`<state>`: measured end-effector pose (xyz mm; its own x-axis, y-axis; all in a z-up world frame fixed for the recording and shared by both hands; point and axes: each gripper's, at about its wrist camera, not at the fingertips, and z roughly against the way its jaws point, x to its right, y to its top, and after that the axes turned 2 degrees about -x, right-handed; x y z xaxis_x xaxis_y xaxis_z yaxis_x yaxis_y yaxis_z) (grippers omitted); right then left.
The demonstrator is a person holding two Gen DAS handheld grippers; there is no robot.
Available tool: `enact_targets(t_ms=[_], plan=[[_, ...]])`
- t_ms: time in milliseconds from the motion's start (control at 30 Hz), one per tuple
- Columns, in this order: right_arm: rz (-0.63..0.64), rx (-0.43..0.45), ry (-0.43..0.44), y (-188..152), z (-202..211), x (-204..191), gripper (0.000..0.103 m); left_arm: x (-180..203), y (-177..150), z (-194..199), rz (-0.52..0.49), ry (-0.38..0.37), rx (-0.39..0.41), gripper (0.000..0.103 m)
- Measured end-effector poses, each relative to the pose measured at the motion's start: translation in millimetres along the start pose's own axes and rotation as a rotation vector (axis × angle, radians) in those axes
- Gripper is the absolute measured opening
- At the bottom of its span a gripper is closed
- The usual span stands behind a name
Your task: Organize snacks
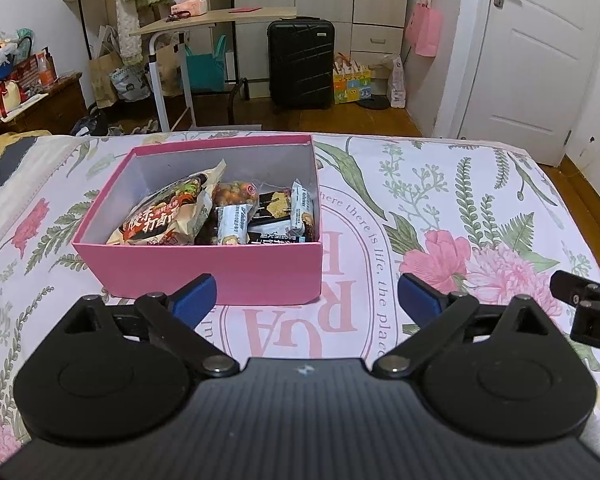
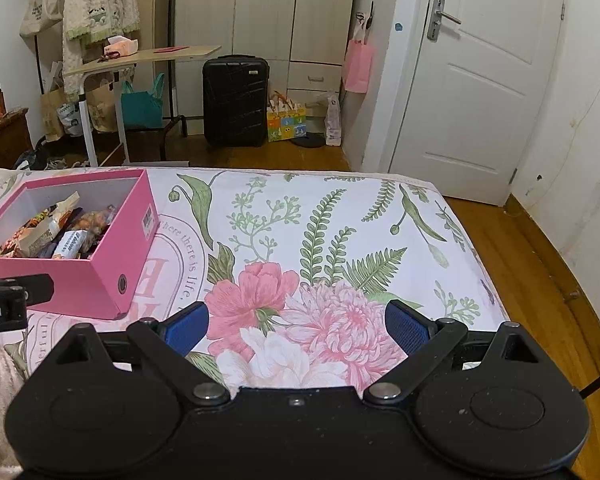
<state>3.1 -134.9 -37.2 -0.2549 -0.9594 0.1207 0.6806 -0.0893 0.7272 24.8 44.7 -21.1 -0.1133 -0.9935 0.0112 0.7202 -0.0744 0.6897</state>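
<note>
Here, one pink box (image 1: 204, 276) is seen on the floral bedspread (image 1: 460, 208), open at the top, and every snack in view is held inside it. Counted from the left wrist view: one large crinkled bag (image 1: 168, 216) leaning at the box's 9 o'clock side, one clear pouch of round orange pieces (image 1: 236, 196) toward 12 o'clock, two small white-wrapped bars (image 1: 230, 228) and (image 1: 302, 204), and at least two dark flat packets (image 1: 274, 208) toward 3 o'clock; what lies under them cannot be counted. The left gripper (image 1: 306, 300) is spread wide, with nothing between its two blue pads (image 1: 194, 298), and is held just short of the box's near wall. The right gripper (image 2: 296, 328) is likewise spread and empty over the printed flowers, with the box at its 10 o'clock.
</note>
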Motion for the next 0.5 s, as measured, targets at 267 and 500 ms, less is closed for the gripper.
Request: enact_targets(t_ms=[267, 500], plan=[[-0.004, -0.005, -0.002, -0.4, -1.9, 0.4, 0.097, 0.3, 0.6, -0.8, 0.000, 0.003, 0.002, 0.103], [-0.008, -0.011, -0.005, -1.1, -4.1, 1.6, 0.097, 1.5, -0.5, -2.1, 0.001, 0.002, 0.007, 0.103]])
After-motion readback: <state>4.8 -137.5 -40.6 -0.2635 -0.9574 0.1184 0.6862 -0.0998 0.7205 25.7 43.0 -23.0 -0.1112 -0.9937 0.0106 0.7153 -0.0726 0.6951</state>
